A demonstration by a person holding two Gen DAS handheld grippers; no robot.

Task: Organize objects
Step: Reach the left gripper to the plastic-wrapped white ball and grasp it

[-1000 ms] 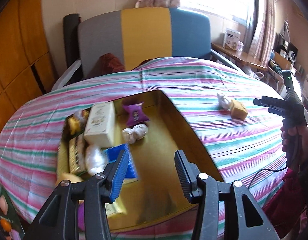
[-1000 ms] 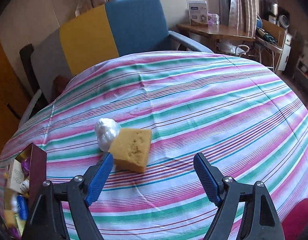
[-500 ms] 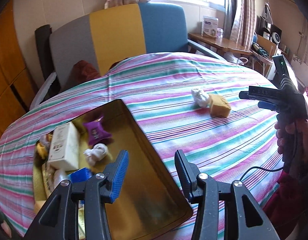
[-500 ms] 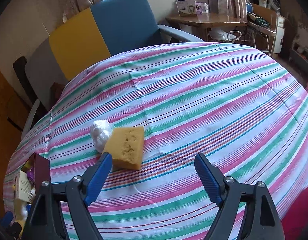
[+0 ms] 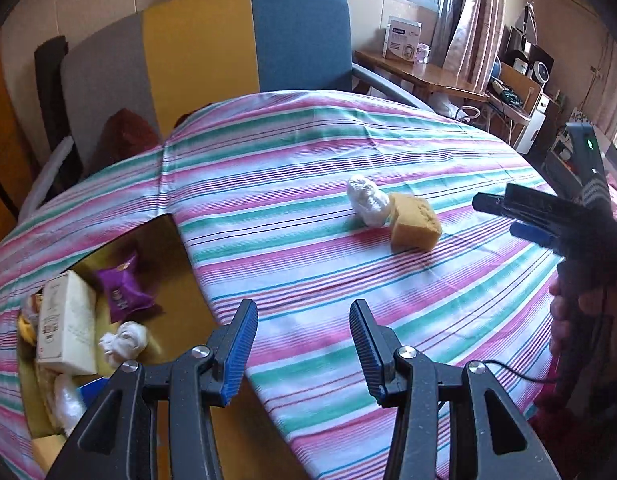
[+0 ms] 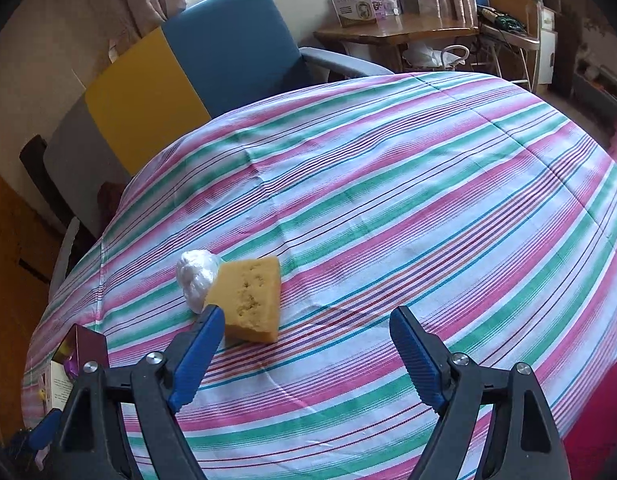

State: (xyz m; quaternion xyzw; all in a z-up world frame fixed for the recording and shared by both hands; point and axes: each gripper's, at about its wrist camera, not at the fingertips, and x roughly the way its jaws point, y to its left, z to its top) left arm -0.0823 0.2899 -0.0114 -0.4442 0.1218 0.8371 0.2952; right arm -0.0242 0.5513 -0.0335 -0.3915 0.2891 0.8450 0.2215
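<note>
On the striped tablecloth (image 6: pixel 388 184) a yellow sponge (image 6: pixel 250 298) touches a white wad (image 6: pixel 197 276); the right gripper (image 6: pixel 308 356) hovers just before them, jaws wide, empty. Left gripper (image 5: pixel 302 350), also spread and empty, hangs beside the gold tin (image 5: pixel 176 248) of small items

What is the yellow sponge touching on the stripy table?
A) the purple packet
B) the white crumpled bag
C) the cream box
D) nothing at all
B: the yellow sponge lies on the striped cloth right against the white crumpled bag, while the purple packet and cream box sit apart in the gold tray.
</note>
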